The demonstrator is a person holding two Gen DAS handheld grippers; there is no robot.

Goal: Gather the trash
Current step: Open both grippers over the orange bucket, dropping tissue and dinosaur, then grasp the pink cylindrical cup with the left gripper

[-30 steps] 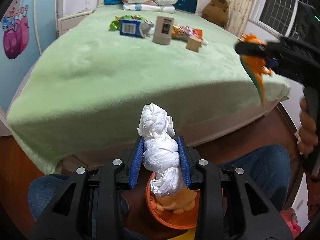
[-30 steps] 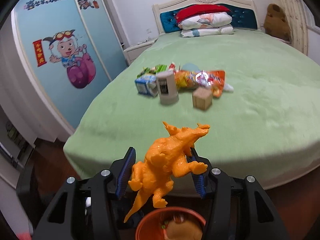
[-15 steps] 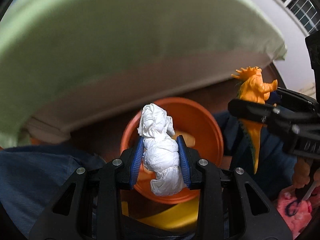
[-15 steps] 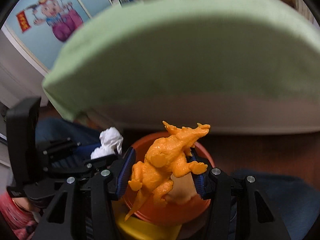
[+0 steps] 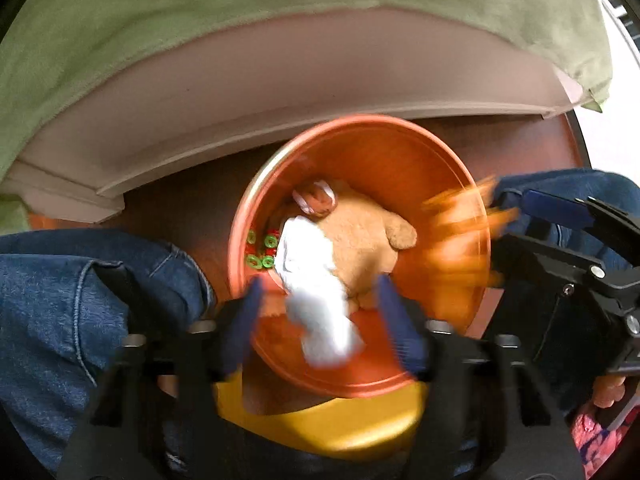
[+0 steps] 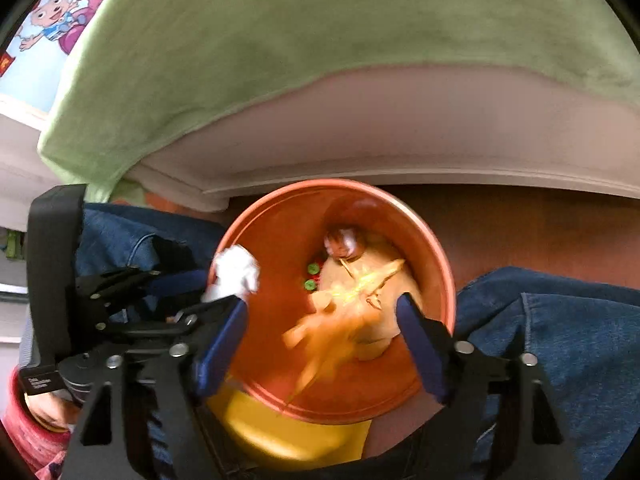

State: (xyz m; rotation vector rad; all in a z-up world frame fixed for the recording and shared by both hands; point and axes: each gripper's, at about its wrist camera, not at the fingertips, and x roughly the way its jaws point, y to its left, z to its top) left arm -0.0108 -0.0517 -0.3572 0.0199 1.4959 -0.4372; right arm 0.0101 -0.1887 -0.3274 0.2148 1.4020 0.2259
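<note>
Orange bin, on floor beside green-covered bed: holds tan plush toy and small green and red rings. Left gripper: jaws spread, white tissue wad blurred between them over the bin, apparently loose. Right gripper: jaws spread, orange dinosaur toy blurred between them above the bin.

The bin sat mid-frame below the bed, between two knees, a plush and tissue inside it.
</note>
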